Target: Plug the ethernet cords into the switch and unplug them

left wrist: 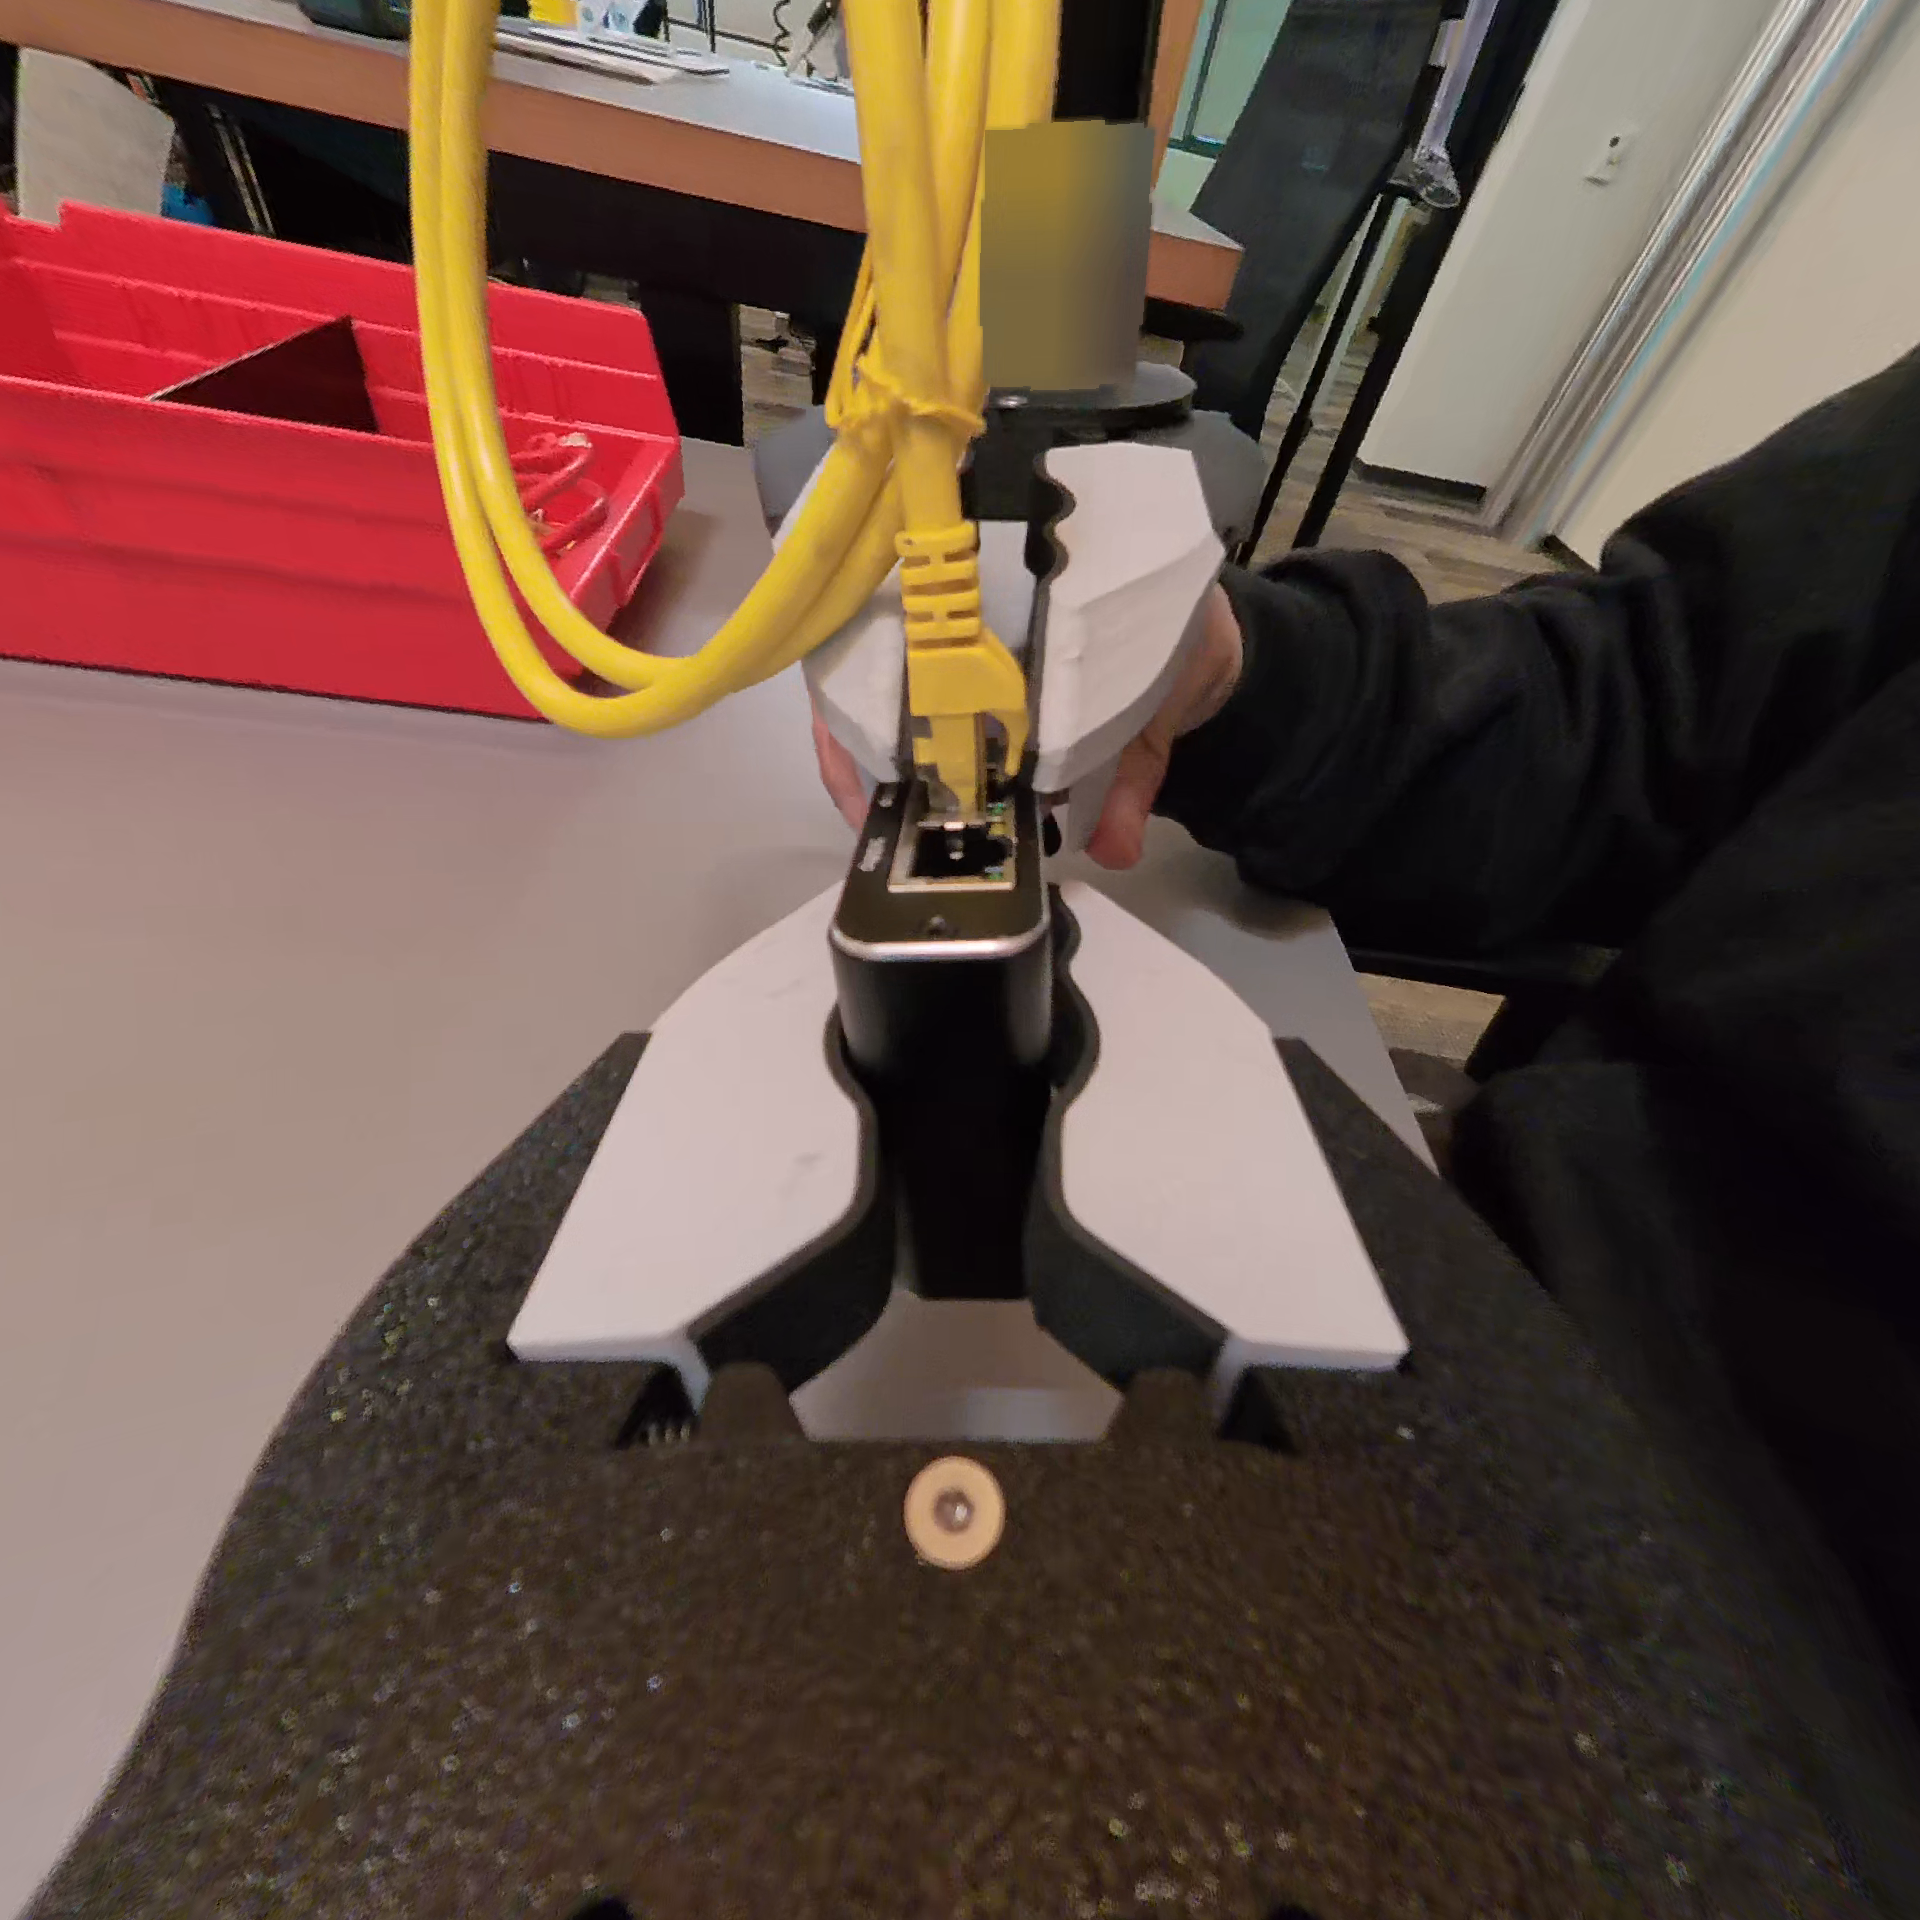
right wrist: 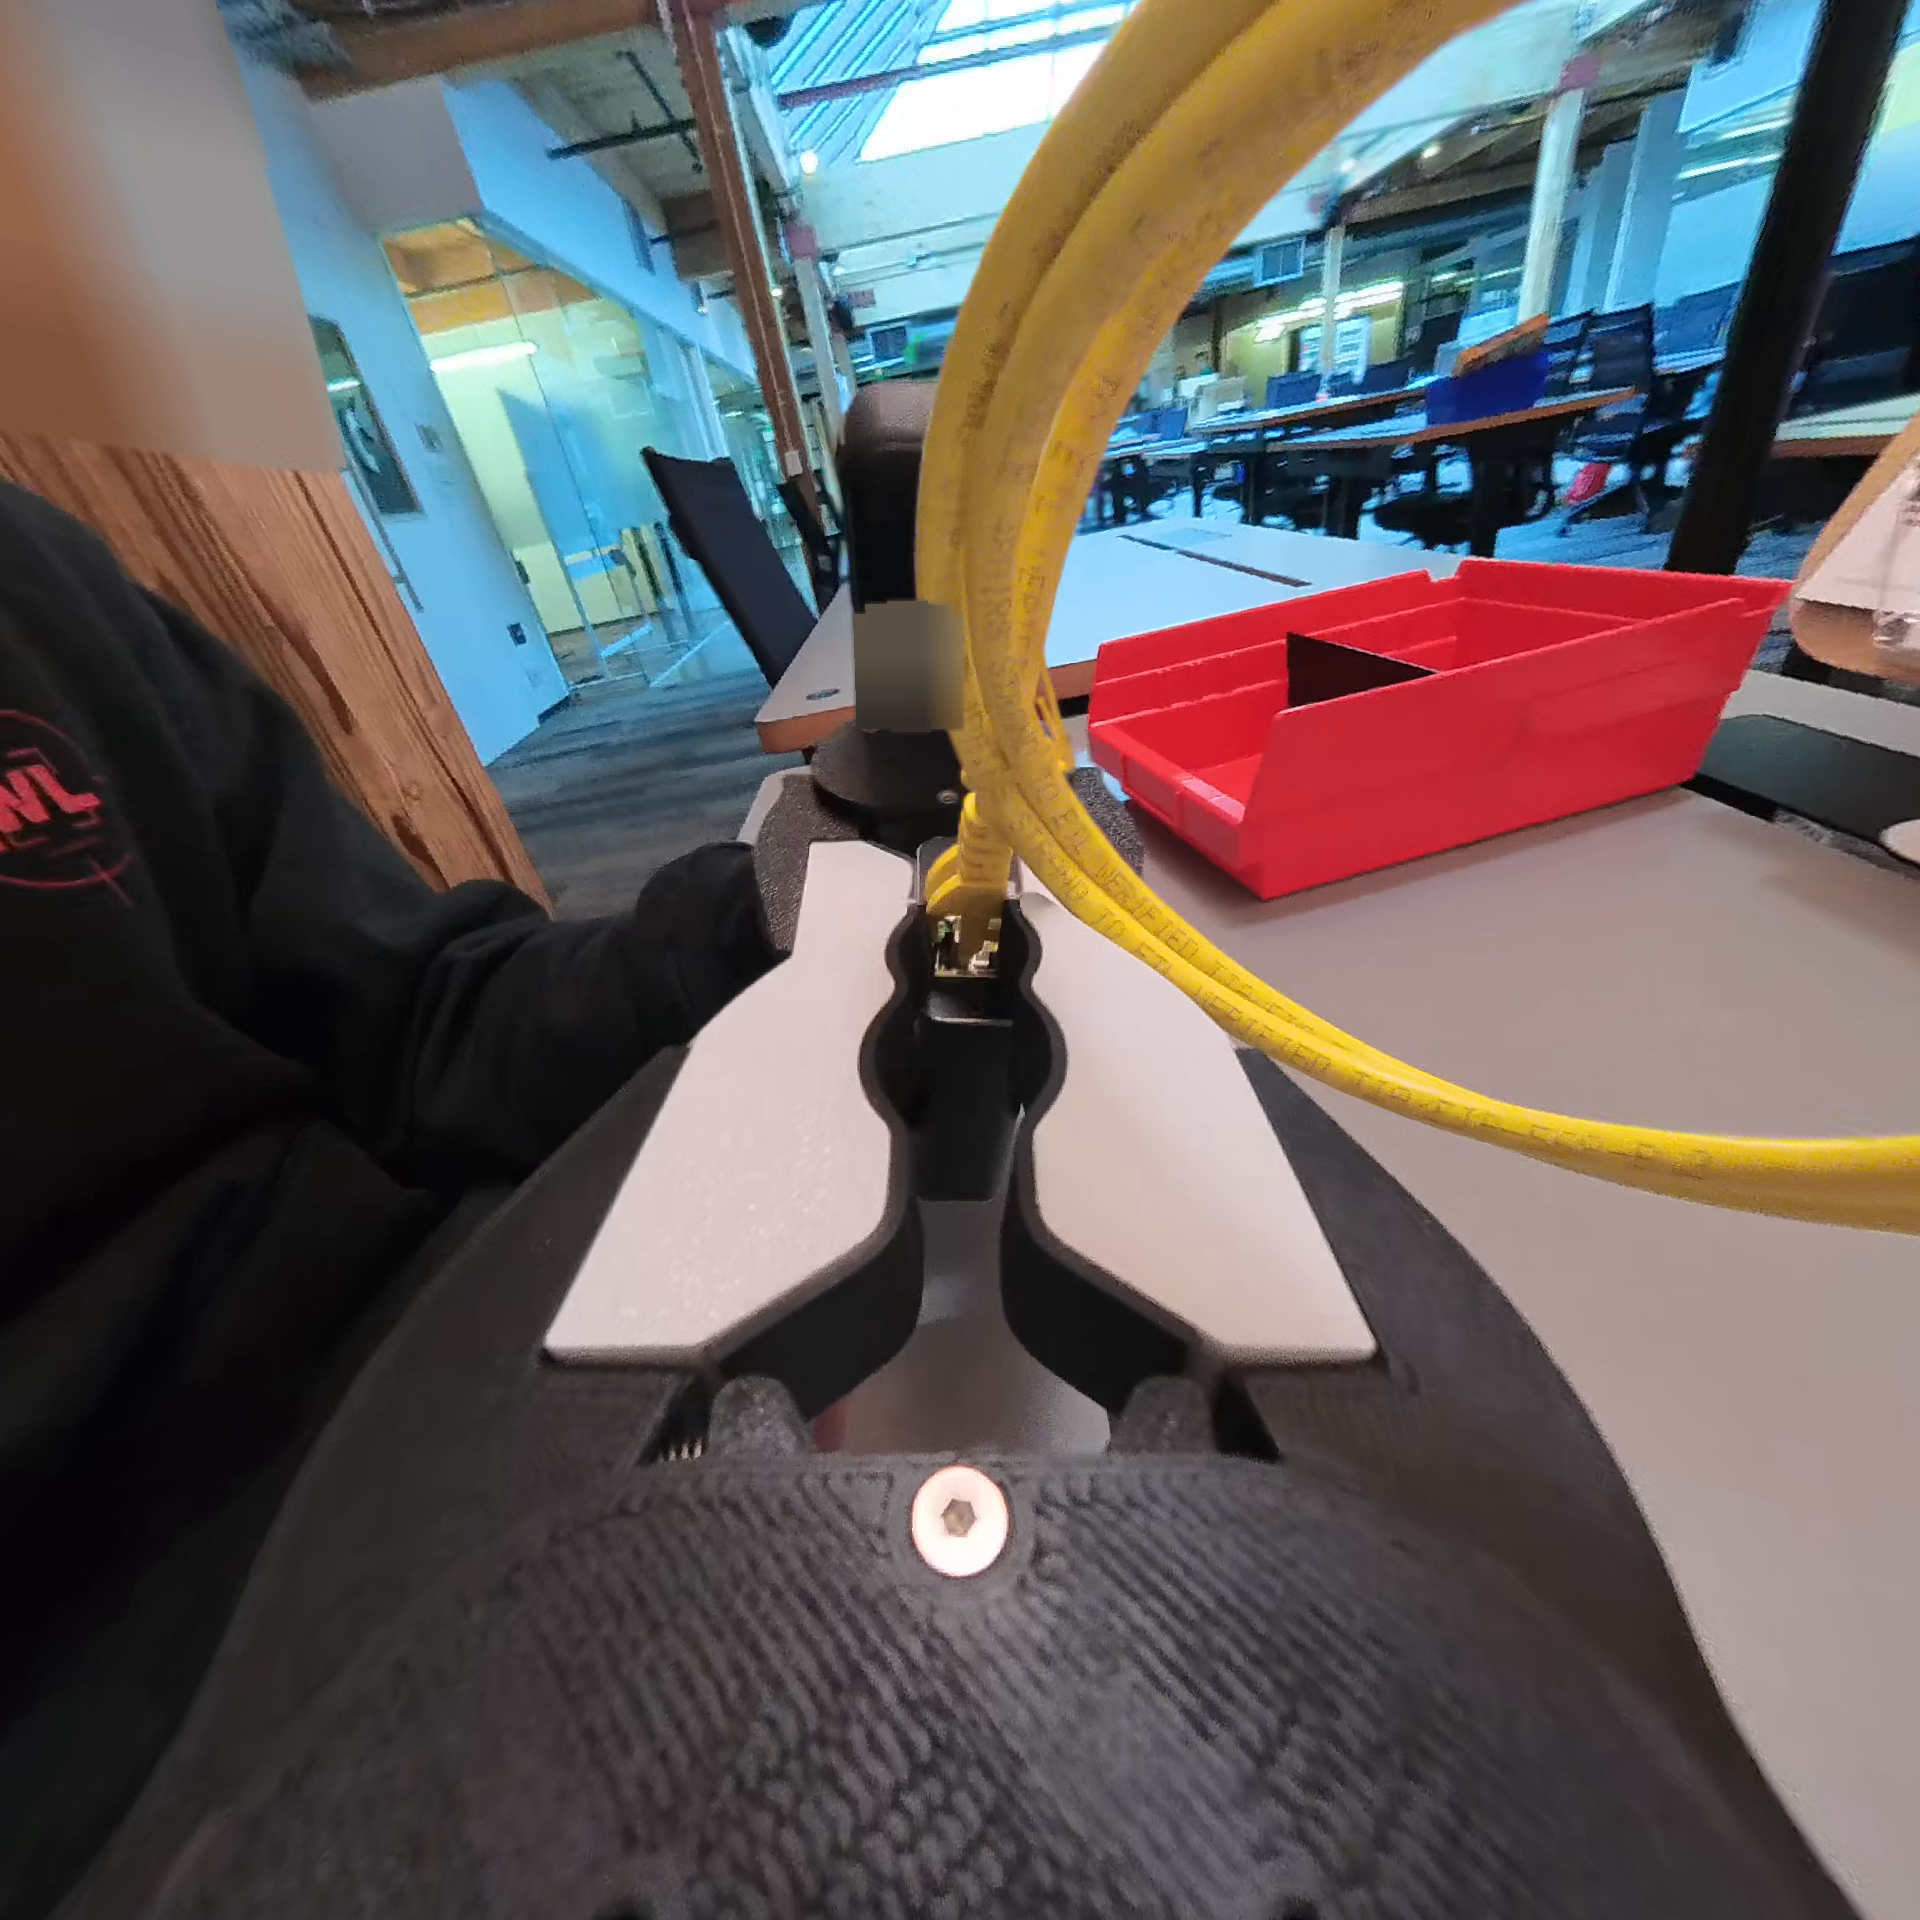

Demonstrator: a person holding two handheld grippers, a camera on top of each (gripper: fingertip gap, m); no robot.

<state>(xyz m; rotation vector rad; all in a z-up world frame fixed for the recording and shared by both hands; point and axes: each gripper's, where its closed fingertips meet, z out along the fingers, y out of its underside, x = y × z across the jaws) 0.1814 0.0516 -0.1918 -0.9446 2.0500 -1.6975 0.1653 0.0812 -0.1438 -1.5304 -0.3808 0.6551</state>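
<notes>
Gripping the black switch (left wrist: 940, 1023) between its two white fingers (left wrist: 753, 1132), the left gripper (left wrist: 945, 997) holds the box by its sides above the grey bench (left wrist: 312, 935), closed snugly on it with the port face turned away from the camera and one empty port showing at the near end of that face. Facing it from the far side, the right gripper (left wrist: 1023, 665) has its fingers (left wrist: 1127, 582) closed down to a narrow gap around the plug (left wrist: 961, 727) of a yellow ethernet cord (left wrist: 488, 416), and that plug sits at the port just beyond the empty one; whether it is fully seated cannot be told. In the right wrist view the same meeting shows from the other side: the right gripper (right wrist: 961, 935) pinches the yellow plug (right wrist: 971, 914) at the tips of its fingers (right wrist: 774, 1122), the switch (right wrist: 961, 1101) lies directly below and between them, and the left gripper (right wrist: 831, 894) reaches in from beyond. The cord's slack is bundled into loops tied with a thin yellow tie (left wrist: 904, 410), and the loops (right wrist: 1091, 520) arc up and over the grippers and trail off to the right. A red plastic bin (left wrist: 312, 468) with dividers stands on the bench well apart from the switch, with a red coiled cord (left wrist: 556, 483) lying inside it. A person's black sleeve (left wrist: 1507, 727) leads to the hand (left wrist: 1174, 727) behind the right gripper.
</notes>
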